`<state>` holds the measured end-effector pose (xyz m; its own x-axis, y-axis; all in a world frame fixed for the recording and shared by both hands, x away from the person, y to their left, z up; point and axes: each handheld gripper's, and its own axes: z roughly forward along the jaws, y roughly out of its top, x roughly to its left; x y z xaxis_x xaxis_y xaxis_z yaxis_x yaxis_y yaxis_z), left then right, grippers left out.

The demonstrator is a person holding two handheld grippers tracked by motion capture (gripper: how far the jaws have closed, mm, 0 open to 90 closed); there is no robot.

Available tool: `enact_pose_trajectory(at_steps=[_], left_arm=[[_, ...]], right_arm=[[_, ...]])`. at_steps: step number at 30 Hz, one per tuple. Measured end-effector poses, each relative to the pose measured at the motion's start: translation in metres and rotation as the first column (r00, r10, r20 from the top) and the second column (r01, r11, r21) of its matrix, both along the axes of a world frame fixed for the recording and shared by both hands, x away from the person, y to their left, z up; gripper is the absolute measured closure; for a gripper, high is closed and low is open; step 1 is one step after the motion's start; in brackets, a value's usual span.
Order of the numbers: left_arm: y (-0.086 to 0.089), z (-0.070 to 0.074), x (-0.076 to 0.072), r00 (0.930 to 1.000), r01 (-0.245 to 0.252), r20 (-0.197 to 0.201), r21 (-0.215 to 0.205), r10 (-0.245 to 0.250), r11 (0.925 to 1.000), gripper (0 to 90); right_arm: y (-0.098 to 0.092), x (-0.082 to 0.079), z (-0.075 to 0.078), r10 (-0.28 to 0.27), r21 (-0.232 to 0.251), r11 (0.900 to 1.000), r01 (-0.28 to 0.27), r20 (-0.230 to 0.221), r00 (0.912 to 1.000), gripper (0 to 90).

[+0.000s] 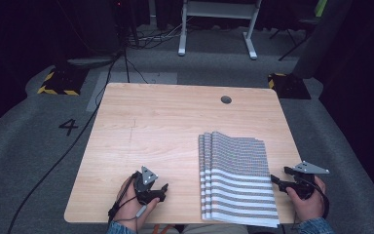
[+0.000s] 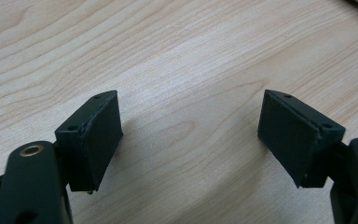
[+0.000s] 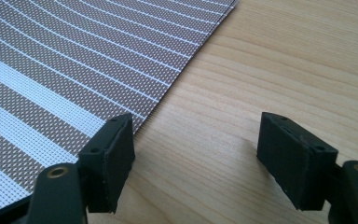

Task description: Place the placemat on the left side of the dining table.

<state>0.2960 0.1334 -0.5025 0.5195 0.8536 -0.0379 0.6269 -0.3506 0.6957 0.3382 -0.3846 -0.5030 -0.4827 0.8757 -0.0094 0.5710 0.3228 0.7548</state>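
A stack of several striped brown-and-white woven mats [image 1: 236, 175] lies on the right half of the wooden table [image 1: 165, 122], its near end reaching the front edge. My left gripper [image 1: 161, 192] rests low near the front edge, left of the stack, jaws wide open over bare wood [image 2: 191, 126]. My right gripper [image 1: 275, 180] sits at the stack's right edge, open, pointing left at it. In the right gripper view the mat's edge [image 3: 74, 84] lies just beyond the left fingertip [image 3: 114, 154], and nothing is between the jaws [image 3: 196, 144].
A round cable hole [image 1: 226, 99] is near the table's far right. Grey carpet surrounds the table, with a black cable [image 1: 68, 151] on the left, yellow-black floor blocks [image 1: 58, 83], and a white desk frame [image 1: 219, 29] behind.
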Motion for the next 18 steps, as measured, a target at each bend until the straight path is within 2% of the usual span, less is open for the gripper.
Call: enact_pose_trajectory(at_steps=[2, 7, 9, 11, 14, 18], left_arm=[[0.000, 0.000, 0.000, 0.9997, 0.025, 0.001, -0.004, -0.025, 0.9997, 23.6], [-0.002, 0.006, -0.003, 0.9991, 0.034, -0.025, 0.003, -0.034, 0.9994, 30.0], [-0.003, 0.011, -0.004, 0.9985, 0.044, -0.030, -0.041, -0.045, 0.9982, 33.0], [-0.004, 0.018, -0.005, 0.9979, 0.053, -0.033, -0.056, -0.055, 0.9970, 34.5], [-0.007, 0.029, -0.007, 0.9974, 0.072, 0.003, -0.060, -0.072, 0.9956, 33.7], [-0.019, 0.044, -0.011, 0.9942, 0.105, 0.031, -0.115, -0.102, 0.9877, 34.9]], right_arm=[[0.000, 0.000, 0.000, 0.000, 0.000, 1.000, 0.000, 0.000, 1.0000, 27.4], [0.000, 0.000, 0.000, 0.000, 0.000, 1.000, 0.000, 0.000, 1.0000, 27.4], [0.000, 0.000, 0.000, 0.000, 0.000, 1.000, 0.000, 0.000, 1.0000, 27.4], [0.000, 0.000, 0.000, 0.000, 0.000, 1.000, 0.000, 0.000, 1.0000, 27.4], [0.000, 0.000, 0.000, 0.000, 0.000, 1.000, 0.000, 0.000, 1.0000, 27.4], [0.000, 0.000, 0.000, 0.000, 0.000, 1.000, 0.000, 0.000, 1.0000, 27.4]])
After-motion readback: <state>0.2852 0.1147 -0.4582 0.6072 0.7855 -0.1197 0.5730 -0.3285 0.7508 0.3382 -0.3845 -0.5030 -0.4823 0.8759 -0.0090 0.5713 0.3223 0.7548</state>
